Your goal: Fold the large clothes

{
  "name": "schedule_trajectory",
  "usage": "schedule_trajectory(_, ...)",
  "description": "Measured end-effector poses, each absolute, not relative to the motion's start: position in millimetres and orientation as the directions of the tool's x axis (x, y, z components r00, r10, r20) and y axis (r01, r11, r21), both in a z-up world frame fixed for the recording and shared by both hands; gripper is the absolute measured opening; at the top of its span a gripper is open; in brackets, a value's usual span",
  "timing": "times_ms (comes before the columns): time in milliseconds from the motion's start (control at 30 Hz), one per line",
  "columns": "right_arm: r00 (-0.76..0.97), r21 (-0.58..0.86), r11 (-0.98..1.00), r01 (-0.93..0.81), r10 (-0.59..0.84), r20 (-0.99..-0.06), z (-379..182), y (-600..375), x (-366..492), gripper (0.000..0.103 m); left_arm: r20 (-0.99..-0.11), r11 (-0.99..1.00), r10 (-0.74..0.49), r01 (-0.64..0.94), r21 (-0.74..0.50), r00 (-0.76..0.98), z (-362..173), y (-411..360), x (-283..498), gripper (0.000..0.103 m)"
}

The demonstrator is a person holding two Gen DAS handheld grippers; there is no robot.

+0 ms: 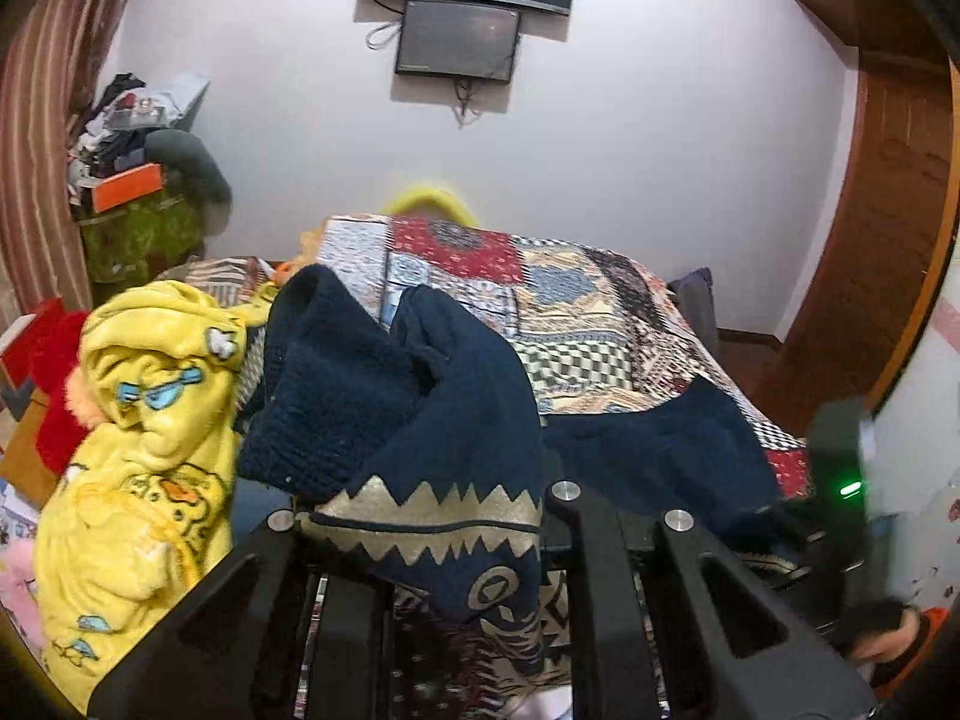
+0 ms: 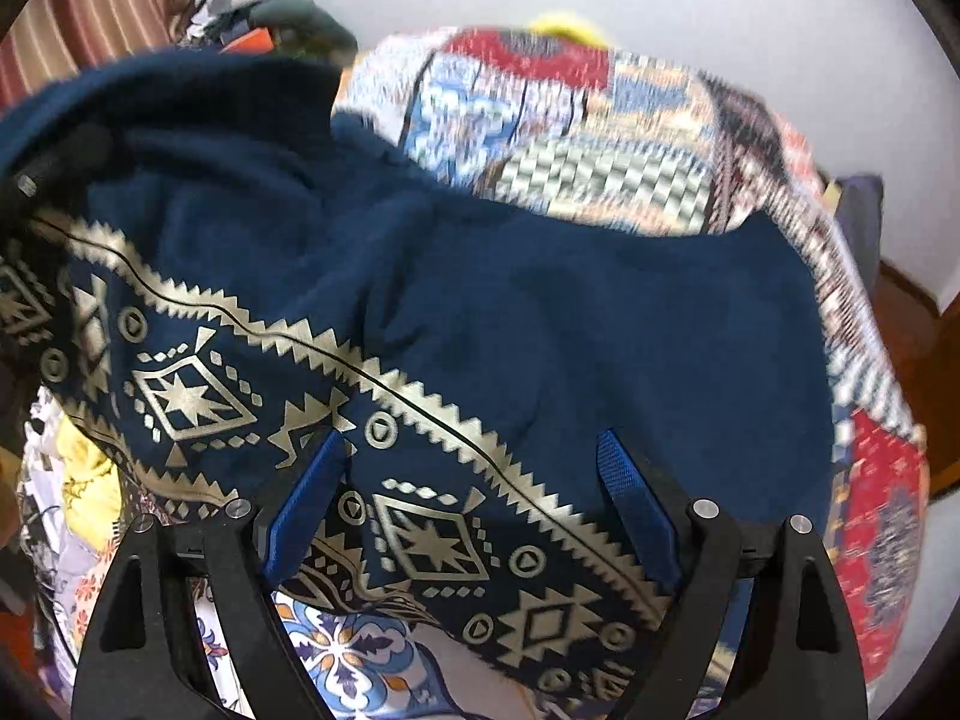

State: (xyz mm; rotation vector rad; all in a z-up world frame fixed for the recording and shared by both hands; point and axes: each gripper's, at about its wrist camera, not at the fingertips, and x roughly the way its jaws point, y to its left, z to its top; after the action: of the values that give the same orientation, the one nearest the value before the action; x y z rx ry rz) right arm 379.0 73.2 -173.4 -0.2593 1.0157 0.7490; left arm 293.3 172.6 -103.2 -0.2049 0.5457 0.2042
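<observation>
left gripper (image 1: 420, 516) clamps navy sweater (image 2: 540, 312) | right gripper (image 2: 474, 450) spread above it

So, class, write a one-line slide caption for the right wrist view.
Open right tool hovers above a navy garment with gold geometric trim, draped across a patchwork quilt.

White wall (image 1: 630, 120) at the back w/ two dark screens (image 1: 459, 39) up high, small one just under the big one, wires hanging below. Bed (image 1: 576, 312) w/ patchwork cover stands below the screens. Left of bed: striped curtain (image 1: 42, 138) & a messy heap of stuff (image 1: 129, 138). Right of bed: brown wood door (image 1: 888, 228).
</observation>
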Motion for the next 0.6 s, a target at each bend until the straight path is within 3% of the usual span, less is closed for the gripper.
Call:
schedule_trajectory(267, 0.253, 0.196, 0.722, -0.663, 0.463, -0.849, -174, 51, 381, 0.083, -0.51, 0.979, 0.068, -0.155, -0.131, 0.858, -89, 120, 321, 0.014)
schedule_trajectory(400, 0.382, 0.13, 0.77, -0.624, 0.446, -0.81, -148, 2, 376, 0.084, -0.493, 0.987, -0.006, -0.075, -0.143, 0.87, -79, 82, 337, 0.014)
schedule_trajectory(600, 0.54, 0.023, 0.886, -0.463, 0.302, -0.785, -130, -90, 378, 0.084, -0.524, 0.991, -0.125, 0.078, -0.11, 0.843, -85, 8, 363, 0.014)
